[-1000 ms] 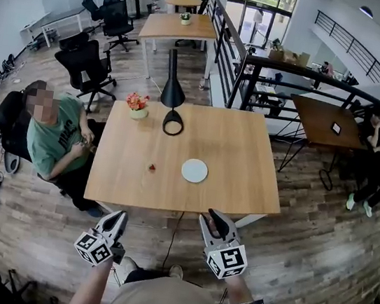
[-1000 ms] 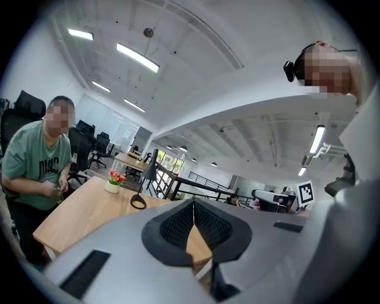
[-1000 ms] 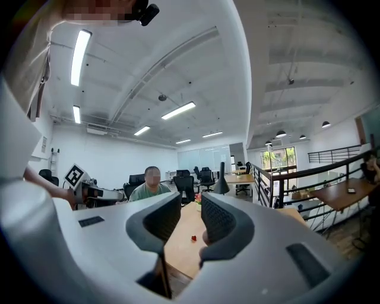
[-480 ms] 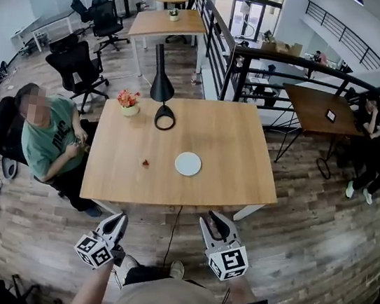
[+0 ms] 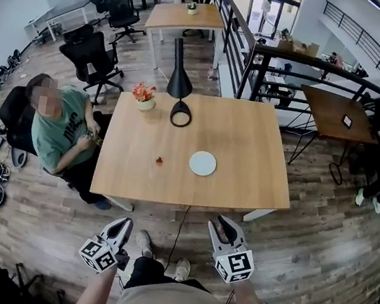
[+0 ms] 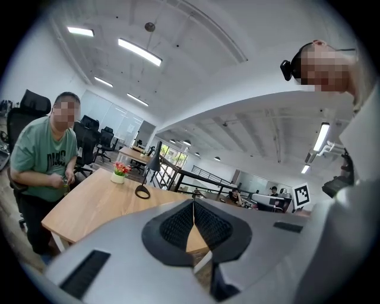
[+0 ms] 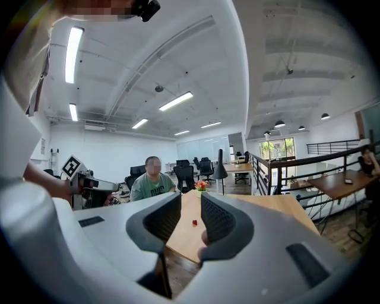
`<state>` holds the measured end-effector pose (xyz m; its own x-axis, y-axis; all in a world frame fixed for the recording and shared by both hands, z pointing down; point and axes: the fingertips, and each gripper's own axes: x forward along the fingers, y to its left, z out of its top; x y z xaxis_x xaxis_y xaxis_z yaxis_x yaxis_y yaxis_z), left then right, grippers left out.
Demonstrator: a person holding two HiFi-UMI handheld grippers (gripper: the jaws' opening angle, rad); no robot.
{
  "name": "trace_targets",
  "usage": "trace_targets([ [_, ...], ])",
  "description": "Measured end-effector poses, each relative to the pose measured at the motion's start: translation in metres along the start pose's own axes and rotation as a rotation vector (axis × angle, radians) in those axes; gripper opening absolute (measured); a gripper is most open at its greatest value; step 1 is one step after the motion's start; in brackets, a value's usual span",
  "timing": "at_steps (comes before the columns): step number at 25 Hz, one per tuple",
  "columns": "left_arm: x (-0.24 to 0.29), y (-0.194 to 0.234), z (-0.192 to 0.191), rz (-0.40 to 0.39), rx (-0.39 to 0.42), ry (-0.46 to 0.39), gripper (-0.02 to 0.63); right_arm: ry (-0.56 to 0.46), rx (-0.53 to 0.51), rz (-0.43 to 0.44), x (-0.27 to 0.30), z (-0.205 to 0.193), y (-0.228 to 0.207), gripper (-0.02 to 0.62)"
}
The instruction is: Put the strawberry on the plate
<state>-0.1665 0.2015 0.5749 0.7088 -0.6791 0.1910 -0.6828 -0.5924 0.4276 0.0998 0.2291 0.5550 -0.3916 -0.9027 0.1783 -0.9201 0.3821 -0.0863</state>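
A small red strawberry [image 5: 160, 159] lies on the wooden table [image 5: 247, 149], a little left of a round white plate [image 5: 202, 163]. Both grippers hang in front of the table's near edge, above the floor and well short of both objects. My left gripper [image 5: 123, 225] is shut, and its pads meet at the tip in the left gripper view [image 6: 193, 205] with nothing held. My right gripper [image 5: 224, 224] is shut and empty, with only a narrow slit between its jaws [image 7: 190, 205]. Through that slit the strawberry [image 7: 194, 222] shows far off on the table.
A black desk lamp [image 5: 179, 89] and a flower pot [image 5: 142, 97] stand at the table's far left. A person in a green shirt [image 5: 58, 132] sits at its left side. Office chairs, other tables and a black railing [image 5: 274, 61] lie beyond.
The head view has shifted a little, so the table sits slightly differently in the picture. Both grippers stay shut below the table's near edge. Strawberry and plate have not moved.
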Motion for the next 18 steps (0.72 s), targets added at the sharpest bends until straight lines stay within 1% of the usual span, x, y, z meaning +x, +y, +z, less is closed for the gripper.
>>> trace_targets([
  [4,0.009,0.027,0.005,0.000,-0.020,0.006,0.005,0.014,-0.006,0.001,0.030,0.002,0.004,0.091],
  [8,0.031,0.049,0.014,-0.034,-0.017,0.015,0.005,0.031,-0.001,-0.010,0.055,0.005,0.008,0.089],
  [18,0.081,0.128,0.066,-0.085,-0.006,0.025,0.005,0.069,-0.025,-0.014,0.154,0.024,0.014,0.089],
])
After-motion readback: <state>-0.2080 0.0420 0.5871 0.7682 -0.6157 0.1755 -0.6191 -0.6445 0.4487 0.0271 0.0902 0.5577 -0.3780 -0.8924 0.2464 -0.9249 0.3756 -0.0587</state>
